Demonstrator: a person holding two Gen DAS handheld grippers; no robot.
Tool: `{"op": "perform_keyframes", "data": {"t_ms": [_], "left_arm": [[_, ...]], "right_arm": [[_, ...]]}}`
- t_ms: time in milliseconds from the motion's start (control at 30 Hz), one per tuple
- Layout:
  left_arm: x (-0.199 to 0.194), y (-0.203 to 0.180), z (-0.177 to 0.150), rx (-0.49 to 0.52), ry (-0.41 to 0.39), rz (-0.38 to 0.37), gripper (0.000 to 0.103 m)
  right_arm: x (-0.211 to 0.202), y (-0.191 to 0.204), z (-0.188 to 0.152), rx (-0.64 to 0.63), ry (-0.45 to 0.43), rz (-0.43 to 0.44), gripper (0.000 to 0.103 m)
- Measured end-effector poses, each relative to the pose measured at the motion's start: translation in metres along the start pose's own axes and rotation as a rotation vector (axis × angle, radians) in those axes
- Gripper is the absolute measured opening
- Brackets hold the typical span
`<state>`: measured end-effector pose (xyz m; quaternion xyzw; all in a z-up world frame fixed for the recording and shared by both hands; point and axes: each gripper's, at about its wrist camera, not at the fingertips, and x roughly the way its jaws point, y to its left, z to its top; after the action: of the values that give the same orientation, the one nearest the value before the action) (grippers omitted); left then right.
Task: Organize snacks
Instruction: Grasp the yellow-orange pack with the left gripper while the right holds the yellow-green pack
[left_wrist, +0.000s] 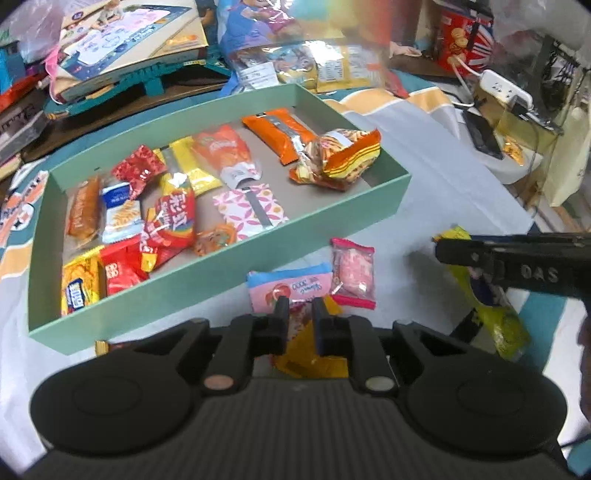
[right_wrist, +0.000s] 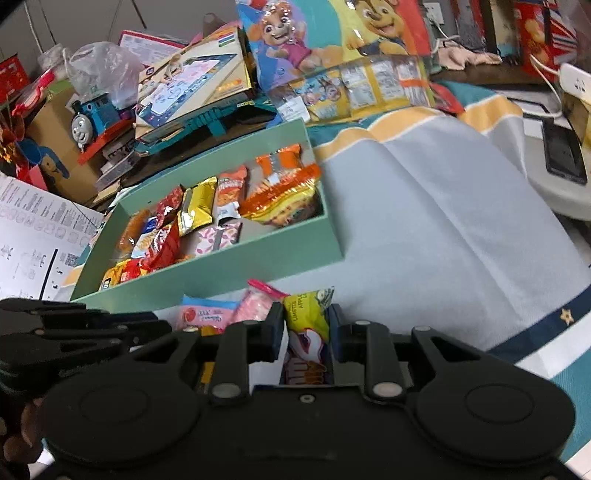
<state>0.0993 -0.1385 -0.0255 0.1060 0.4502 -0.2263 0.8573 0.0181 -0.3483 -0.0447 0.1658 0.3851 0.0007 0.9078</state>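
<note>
My right tongs (right_wrist: 307, 334) clamp the yellow foil snack packet (right_wrist: 308, 321) lengthwise, green cardboard tray (right_wrist: 207, 275) ahead-left; left tongs (left_wrist: 299, 317) narrowly parted, seemingly empty.

The left wrist view looks forward and down along the left gripper (left_wrist: 298, 317), close over the bedsheet (left_wrist: 436, 184), facing the green box (left_wrist: 207, 291) of snacks from its near long side. The right wrist view sits lower and further right (its horizon tilted), looking along the right gripper (right_wrist: 307, 328) toward the box's (right_wrist: 207, 277) near corner. Both share the box, the pink peach packet (left_wrist: 288, 291) (right_wrist: 207, 314), the pink-edged sachet (left_wrist: 352, 273) (right_wrist: 255, 304) and the clutter behind.
</note>
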Motion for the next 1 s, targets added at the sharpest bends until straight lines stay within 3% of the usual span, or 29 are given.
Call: {"op": "perform_keyframes", "data": {"t_ms": [33, 67, 100, 167, 400, 433, 467, 500, 667, 767, 1000], "left_arm": [[-0.001, 0.001, -0.002, 0.006, -0.002, -0.010, 0.015], [-0.002, 0.001, -0.004, 0.014, -0.004, -0.011, 0.025], [-0.001, 0.000, -0.006, 0.025, -0.003, -0.011, 0.042], [0.001, -0.002, -0.011, 0.053, -0.004, -0.004, 0.060], [0.027, -0.026, -0.011, 0.257, 0.032, -0.009, 0.061], [0.028, -0.031, -0.013, 0.289, 0.037, -0.012, 0.058], [0.028, -0.035, -0.015, 0.315, 0.043, -0.022, 0.045], [0.027, -0.038, -0.018, 0.322, 0.045, -0.030, 0.041], [0.017, -0.037, -0.030, 0.265, 0.028, -0.039, 0.040], [0.021, -0.035, -0.034, 0.236, 0.074, -0.053, 0.056], [0.027, -0.032, -0.034, 0.202, 0.069, -0.028, 0.054]], "right_arm": [[0.001, 0.001, 0.000, 0.002, 0.005, -0.002, 0.025], [0.002, 0.001, 0.000, 0.002, 0.011, -0.004, 0.025], [0.003, 0.002, -0.001, 0.001, 0.016, -0.007, 0.025], [0.005, 0.001, -0.004, 0.002, 0.028, -0.012, 0.025], [0.007, -0.008, -0.010, 0.043, 0.045, -0.009, 0.025], [0.007, -0.009, -0.010, 0.046, 0.046, -0.010, 0.025], [0.007, -0.009, -0.010, 0.049, 0.047, -0.010, 0.025], [0.007, -0.010, -0.011, 0.053, 0.049, -0.008, 0.025], [0.015, -0.009, -0.015, 0.073, 0.066, 0.003, 0.025], [0.020, -0.007, -0.019, 0.080, 0.076, 0.009, 0.025], [0.018, -0.011, -0.021, 0.093, 0.075, -0.001, 0.025]]}}
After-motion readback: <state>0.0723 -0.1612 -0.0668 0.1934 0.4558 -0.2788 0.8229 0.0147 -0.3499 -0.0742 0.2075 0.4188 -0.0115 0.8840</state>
